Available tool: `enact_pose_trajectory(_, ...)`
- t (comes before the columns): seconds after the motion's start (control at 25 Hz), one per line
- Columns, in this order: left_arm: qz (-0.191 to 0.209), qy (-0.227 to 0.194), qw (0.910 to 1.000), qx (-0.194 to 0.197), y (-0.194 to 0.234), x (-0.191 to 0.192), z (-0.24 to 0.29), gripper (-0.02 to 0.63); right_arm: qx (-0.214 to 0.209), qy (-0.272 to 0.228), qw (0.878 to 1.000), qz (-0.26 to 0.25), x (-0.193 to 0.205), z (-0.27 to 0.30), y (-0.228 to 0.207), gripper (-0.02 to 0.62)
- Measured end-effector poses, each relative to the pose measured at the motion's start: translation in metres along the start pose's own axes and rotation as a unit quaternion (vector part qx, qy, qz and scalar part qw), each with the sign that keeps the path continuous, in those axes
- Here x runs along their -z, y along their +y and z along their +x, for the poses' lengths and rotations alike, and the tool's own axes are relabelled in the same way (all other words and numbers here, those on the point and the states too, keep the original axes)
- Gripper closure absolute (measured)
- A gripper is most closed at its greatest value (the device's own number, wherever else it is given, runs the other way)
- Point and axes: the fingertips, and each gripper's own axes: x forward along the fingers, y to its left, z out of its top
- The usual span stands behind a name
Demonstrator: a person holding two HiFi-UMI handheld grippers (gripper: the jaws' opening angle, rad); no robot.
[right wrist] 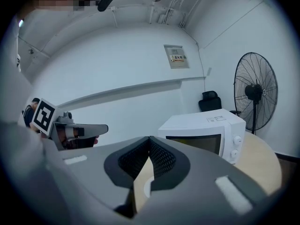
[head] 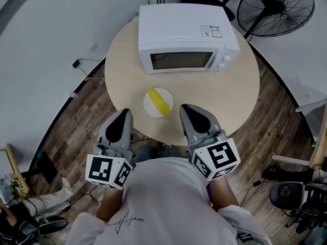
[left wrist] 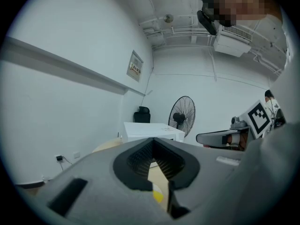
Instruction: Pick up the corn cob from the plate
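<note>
A yellow corn cob (head: 159, 101) lies on a small white plate (head: 149, 106) near the front edge of a round beige table (head: 230, 91). My left gripper (head: 125, 114) hovers at the table edge just left of the plate, jaws shut and empty. At the plate's right my right gripper (head: 185, 109) is likewise shut and empty. Neither touches the plate. In the left gripper view a sliver of the corn cob (left wrist: 158, 197) shows through the gap behind the closed tips of the left gripper (left wrist: 152, 140). The right gripper (right wrist: 149, 138) shows the plate's rim (right wrist: 146, 187) the same way.
A white microwave (head: 184, 34) with its door shut stands at the back of the table, behind the plate. A black standing fan (head: 278, 6) is off the table at the back right. Wooden floor, cables and chair parts surround the table.
</note>
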Motion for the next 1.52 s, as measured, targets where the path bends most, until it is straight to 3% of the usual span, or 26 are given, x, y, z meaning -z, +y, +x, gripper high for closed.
enact_pose_trajectory(0.44,-0.007,-0.007,0.9996,-0.027,0.004,0.002,0.001,0.615,-0.017,0.012,1.000,-0.008,0.006,0.018,-0.010,0.554)
enact_pose_trajectory(0.88,-0.012,-0.011,0.9996,-0.023,0.021,0.003,0.005,0.615,-0.025,0.036,0.999,-0.016,0.012,0.046,-0.007,0.543)
enact_pose_trajectory(1.32,-0.028,0.000,0.9993,-0.026,0.038,0.015,0.008,0.615,-0.038,0.101,0.994,-0.008,0.046,0.083,-0.005,0.492)
enact_pose_trajectory(1.52,-0.034,0.009,0.9991,-0.025,0.043,0.019,0.008,0.615,-0.042,0.137,0.990,-0.013,0.066,0.098,-0.004,0.439)
